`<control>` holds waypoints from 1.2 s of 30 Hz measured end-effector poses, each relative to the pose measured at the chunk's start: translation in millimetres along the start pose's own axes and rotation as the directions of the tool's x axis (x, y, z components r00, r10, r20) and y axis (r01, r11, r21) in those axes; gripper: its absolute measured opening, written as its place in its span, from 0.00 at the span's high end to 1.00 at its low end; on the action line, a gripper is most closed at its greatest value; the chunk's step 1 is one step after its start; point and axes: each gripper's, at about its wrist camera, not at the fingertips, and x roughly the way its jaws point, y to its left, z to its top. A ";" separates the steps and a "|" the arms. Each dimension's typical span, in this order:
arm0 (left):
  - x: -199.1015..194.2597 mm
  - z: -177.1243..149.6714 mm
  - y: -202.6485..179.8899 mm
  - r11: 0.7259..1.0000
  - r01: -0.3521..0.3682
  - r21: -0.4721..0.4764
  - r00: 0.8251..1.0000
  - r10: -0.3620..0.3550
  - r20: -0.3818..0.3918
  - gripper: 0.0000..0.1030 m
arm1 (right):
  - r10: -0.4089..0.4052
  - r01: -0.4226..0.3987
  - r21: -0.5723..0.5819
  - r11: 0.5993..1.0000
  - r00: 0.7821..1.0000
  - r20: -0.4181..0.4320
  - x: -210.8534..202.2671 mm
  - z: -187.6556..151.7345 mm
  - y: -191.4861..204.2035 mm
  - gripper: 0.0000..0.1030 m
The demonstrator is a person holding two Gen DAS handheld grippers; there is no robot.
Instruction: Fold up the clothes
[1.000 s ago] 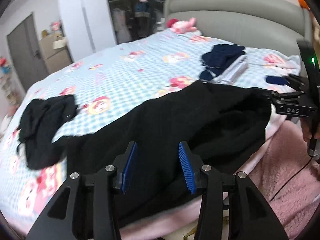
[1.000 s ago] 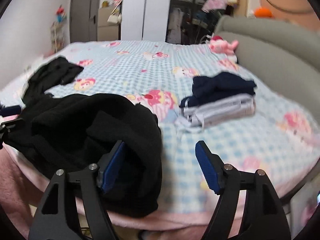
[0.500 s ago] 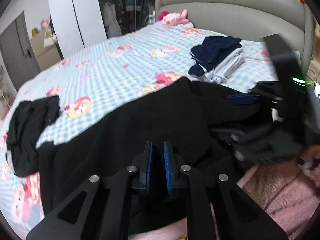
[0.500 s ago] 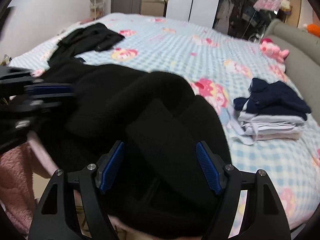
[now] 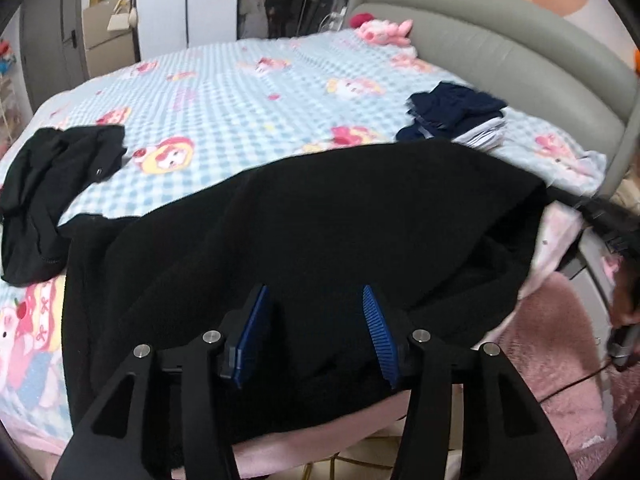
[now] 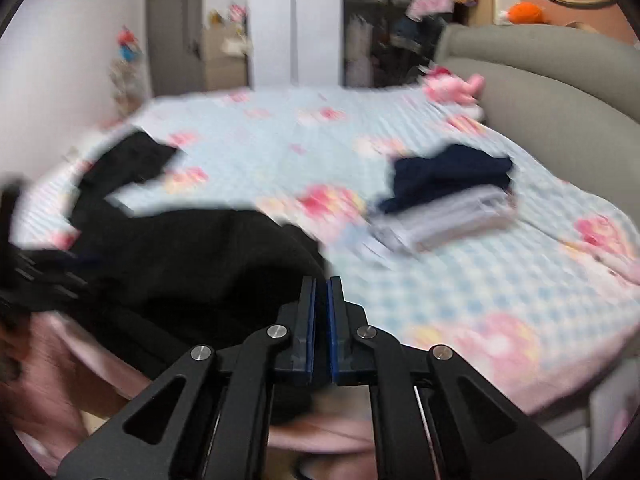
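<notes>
A large black garment (image 5: 320, 220) lies spread along the near edge of the bed. My left gripper (image 5: 316, 320) hovers open just above its near hem, with nothing between the blue pads (image 5: 256, 328). In the right wrist view my right gripper (image 6: 321, 312) is shut at the right-hand end of the black garment (image 6: 192, 264), and black cloth runs under its fingers. This view is blurred by motion. The right gripper (image 5: 608, 228) appears as a dark blur at the garment's right corner in the left wrist view.
A smaller black garment (image 5: 52, 184) lies crumpled at the left of the bed. A folded stack (image 5: 456, 116) of navy and grey clothes sits at the right, near the grey headboard (image 5: 500, 40). A pink plush toy (image 5: 380, 30) lies far back. The blue checked sheet (image 5: 248, 92) covers the bed.
My left gripper was shut on the black garment half a second ago and now stands open. My right gripper, open before, has shut and swung right to the garment's end.
</notes>
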 end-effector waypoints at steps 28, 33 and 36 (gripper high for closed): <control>-28.2 -10.3 -57.5 0.937 -0.005 0.349 1.000 0.006 -0.002 0.94 | 0.144 -0.144 -0.008 0.990 0.988 0.045 -35.0 -15.5 -7.9 0.97; 9.4 -44.4 -55.2 0.925 -0.021 0.380 0.995 0.058 -0.086 0.94 | 0.230 -0.230 0.055 0.972 0.973 -0.004 -5.0 -10.8 4.2 0.83; 1.3 -44.2 -50.4 0.946 0.009 0.323 0.996 0.019 -0.083 0.94 | 0.249 -0.249 0.031 0.968 0.968 -0.005 13.4 2.5 22.4 0.66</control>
